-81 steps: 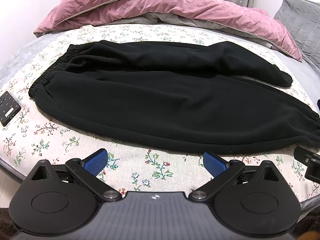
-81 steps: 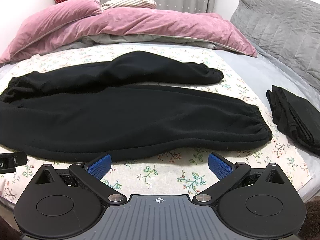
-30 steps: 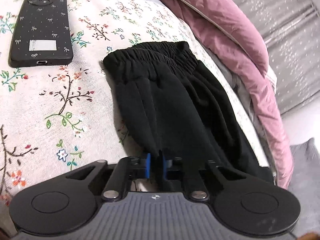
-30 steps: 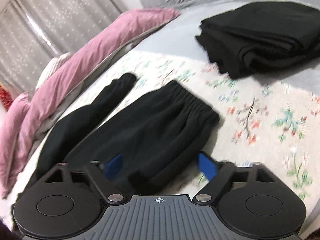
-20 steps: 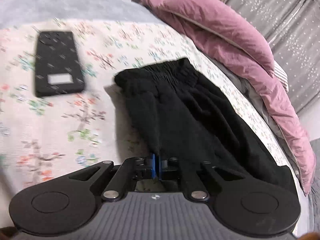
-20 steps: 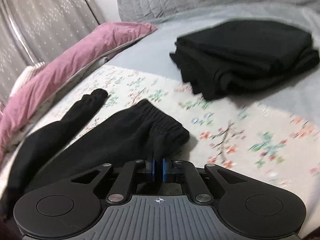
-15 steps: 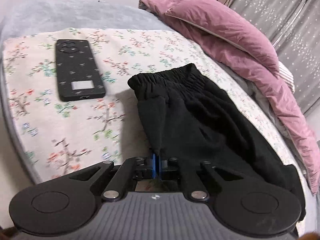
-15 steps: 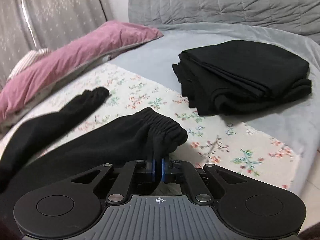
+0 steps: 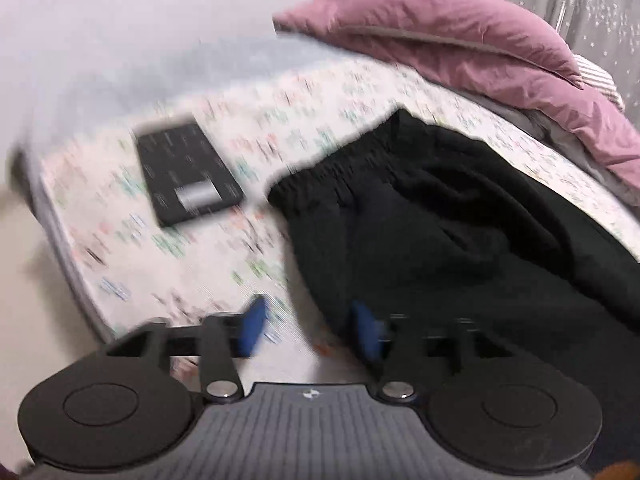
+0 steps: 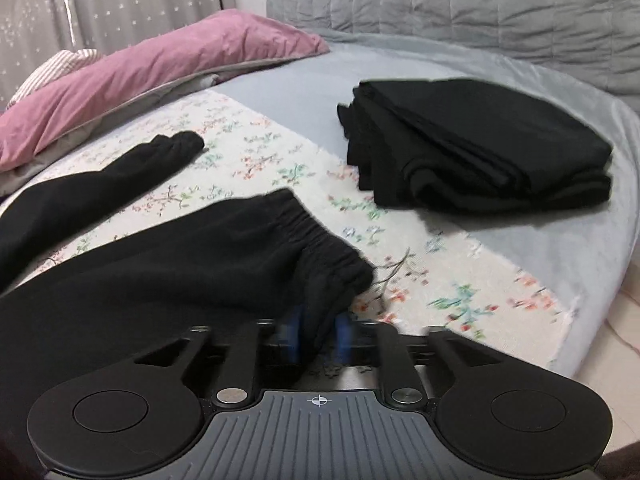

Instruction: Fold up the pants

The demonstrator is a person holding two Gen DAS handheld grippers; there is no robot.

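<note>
Black pants [image 9: 460, 240] lie on the floral sheet, waistband [image 9: 332, 176] toward the left wrist view, leg cuffs toward the right wrist view. My left gripper [image 9: 308, 328] is open at the near edge of the waist; its right pad touches the fabric, which is no longer pinched. My right gripper [image 10: 318, 338] has its jaws slightly apart with the near leg cuff [image 10: 320, 264] still between the pads. The far leg cuff [image 10: 176, 146] lies flat further back.
A black phone [image 9: 186, 174] lies left of the waistband near the bed edge [image 9: 60, 248]. A stack of folded black clothes [image 10: 476, 152] sits on the grey blanket at right. Pink duvet and pillows [image 9: 460, 28] lie behind the pants.
Both grippers closed on the pants' near edge and pulled it. Now the left jaws have opened and released the waist; the right jaws have parted slightly on the cuff.
</note>
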